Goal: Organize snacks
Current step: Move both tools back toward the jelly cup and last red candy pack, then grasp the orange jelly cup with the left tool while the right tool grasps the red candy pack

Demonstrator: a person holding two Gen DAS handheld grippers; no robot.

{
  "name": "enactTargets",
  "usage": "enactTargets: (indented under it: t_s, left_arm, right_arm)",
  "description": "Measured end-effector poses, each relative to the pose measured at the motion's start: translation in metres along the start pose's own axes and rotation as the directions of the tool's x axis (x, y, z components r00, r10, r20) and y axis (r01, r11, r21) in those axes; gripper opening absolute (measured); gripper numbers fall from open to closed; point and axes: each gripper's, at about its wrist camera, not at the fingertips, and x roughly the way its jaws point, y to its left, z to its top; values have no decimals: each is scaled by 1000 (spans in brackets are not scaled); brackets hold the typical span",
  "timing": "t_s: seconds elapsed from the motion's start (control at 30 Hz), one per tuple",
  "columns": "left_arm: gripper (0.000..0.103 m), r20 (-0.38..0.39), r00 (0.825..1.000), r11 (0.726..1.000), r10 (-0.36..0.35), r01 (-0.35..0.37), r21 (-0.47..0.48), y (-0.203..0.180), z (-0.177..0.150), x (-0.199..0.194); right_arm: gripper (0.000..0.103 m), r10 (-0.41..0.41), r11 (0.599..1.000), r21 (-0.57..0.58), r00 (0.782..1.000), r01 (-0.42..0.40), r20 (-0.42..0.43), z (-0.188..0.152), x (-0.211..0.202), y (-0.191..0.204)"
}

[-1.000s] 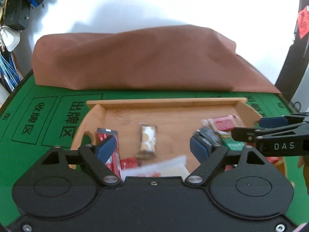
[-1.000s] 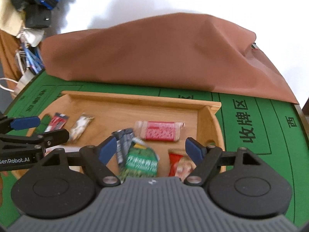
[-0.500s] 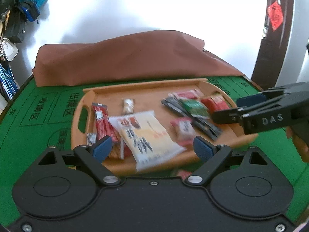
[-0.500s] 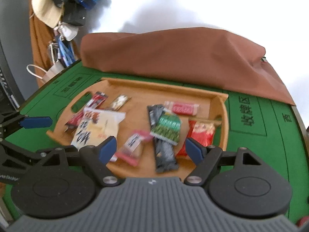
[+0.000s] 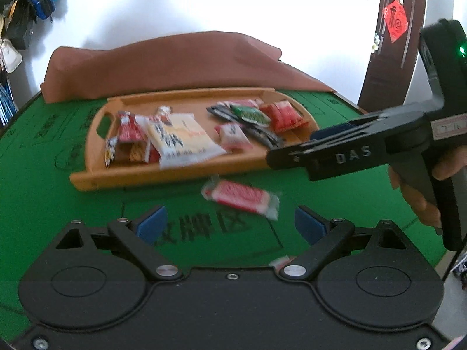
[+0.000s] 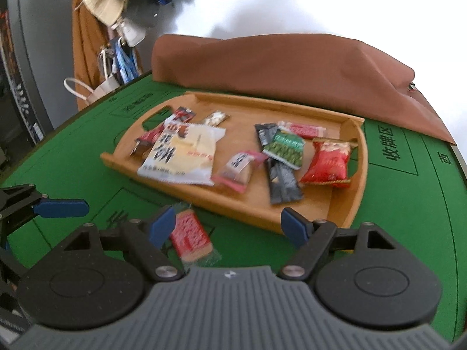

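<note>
Both my wrist cameras look down across the green table at the wooden tray [image 5: 163,175] [image 6: 292,215], near its front edge.

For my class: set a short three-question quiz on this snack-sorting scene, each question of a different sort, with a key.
1. True or false: the red wafer packet lies inside the wooden tray.
2. Multiple choice: the green snack packet in the tray rests partly on
A. the black stick packet
B. the brown cloth
C. the bare green table
3. Fill in: the jaws of the left hand-held gripper and the right hand-held gripper both stand ____, gripping nothing.

Key: 1 false, it lies on the table in front of the tray; 2 A; 3 open.
</note>
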Motion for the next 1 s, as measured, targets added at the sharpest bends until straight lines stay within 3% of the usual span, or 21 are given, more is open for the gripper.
enactTargets:
  t_s: [0.17, 0.53, 0.83, 0.93, 1.0]
  left_arm:
    - [95, -45, 998, 999, -33, 32, -24, -6, -24, 0]
    - [93, -40, 996, 997, -77, 76, -20, -23, -45, -8]
    - [69, -40, 996, 996, -85, 85, -16, -37, -54, -2]
    - [54, -32, 997, 997, -75, 75, -1, -42, -53, 0]
    - [52, -27, 998, 998, -59, 59, 3, -44, -52, 3]
  right_arm:
    - [86, 37, 999, -4, 999, -37, -29, -11, 0, 3]
    - [86, 43, 999, -9, 997, -44, -69, -23, 5, 5]
    - [86, 42, 999, -13, 995, -44, -91, -27, 8, 6]
    - [86, 46, 999, -14, 994, -47, -96, -28, 10, 7]
    - [86, 48, 999, -15, 994, -50, -101, -28, 12, 7]
